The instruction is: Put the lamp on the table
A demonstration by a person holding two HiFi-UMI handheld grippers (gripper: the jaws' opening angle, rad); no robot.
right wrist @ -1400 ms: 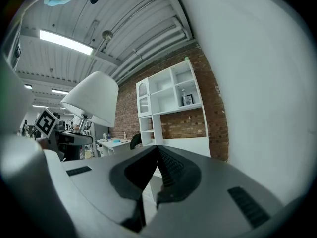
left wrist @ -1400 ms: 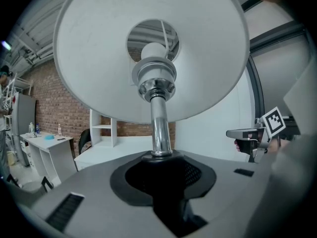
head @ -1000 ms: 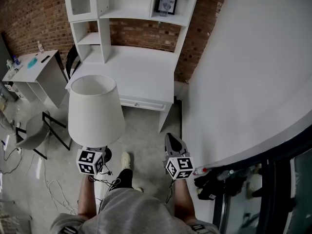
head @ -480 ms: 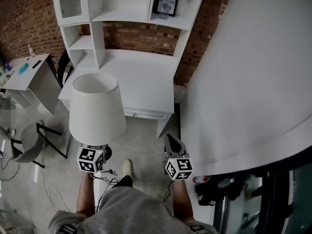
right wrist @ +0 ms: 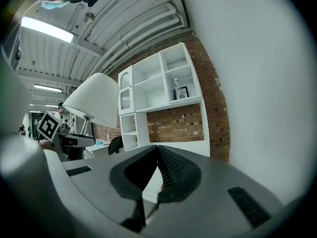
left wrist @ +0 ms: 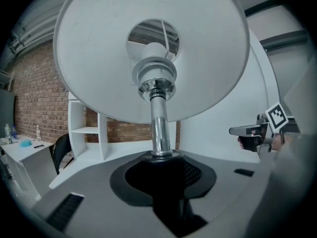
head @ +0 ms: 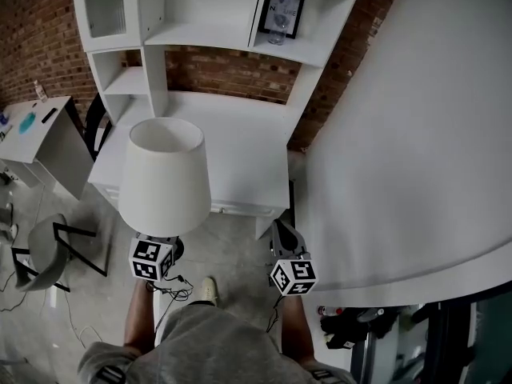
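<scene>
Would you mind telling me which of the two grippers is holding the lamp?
The left gripper: its jaws are closed on the chrome stem of the lamp, below its white shade. The right gripper is shut with nothing between its jaws.

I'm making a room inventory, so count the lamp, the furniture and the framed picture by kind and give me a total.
Lamp: 1
White desk with shelves: 1
Side table: 1
Chairs: 2, a grey chair and a black chair
Framed picture: 1
Total: 6
</scene>
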